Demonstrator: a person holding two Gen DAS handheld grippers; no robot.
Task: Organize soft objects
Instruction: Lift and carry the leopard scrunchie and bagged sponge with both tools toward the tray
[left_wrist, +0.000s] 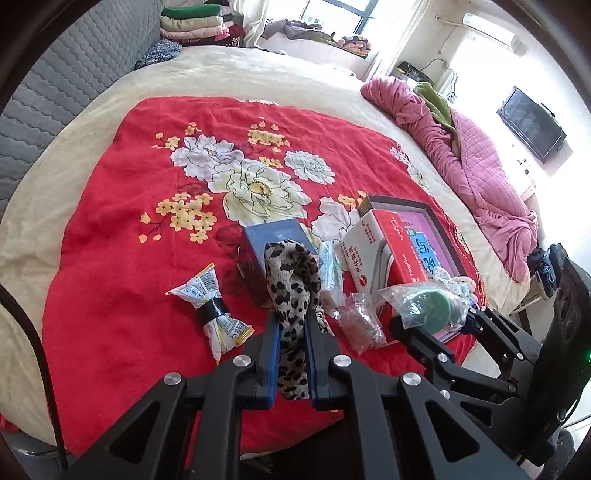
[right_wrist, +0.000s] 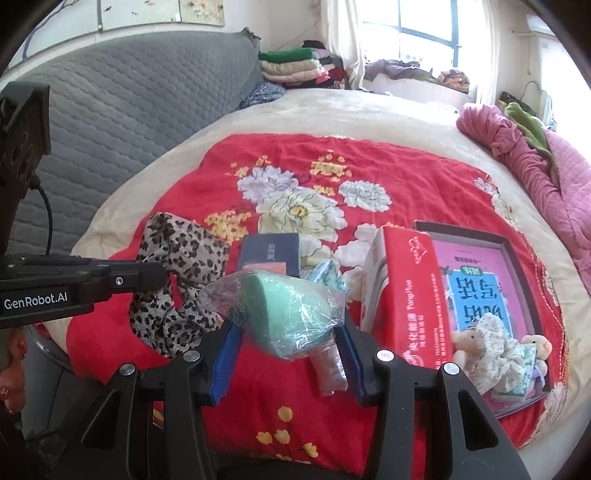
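Note:
My left gripper (left_wrist: 291, 328) is shut on a leopard-print cloth (left_wrist: 293, 291) and holds it above the red floral blanket (left_wrist: 147, 258). The cloth also shows in the right wrist view (right_wrist: 177, 273), hanging from the left gripper (right_wrist: 162, 275). My right gripper (right_wrist: 288, 332) is shut on a green sponge in a clear plastic bag (right_wrist: 284, 314); it shows in the left wrist view (left_wrist: 424, 302) too. A small stuffed doll (right_wrist: 491, 343) lies in the open tray (right_wrist: 532, 266) with a pink book.
A red-and-white carton (right_wrist: 402, 291), a dark blue box (right_wrist: 267, 251), a small clear packet (left_wrist: 360, 321), a teal packet (left_wrist: 328, 269) and a taped snack bag (left_wrist: 212, 306) lie on the blanket. A pink quilt (left_wrist: 476, 177) is at right; a grey headboard (right_wrist: 122, 122) at left.

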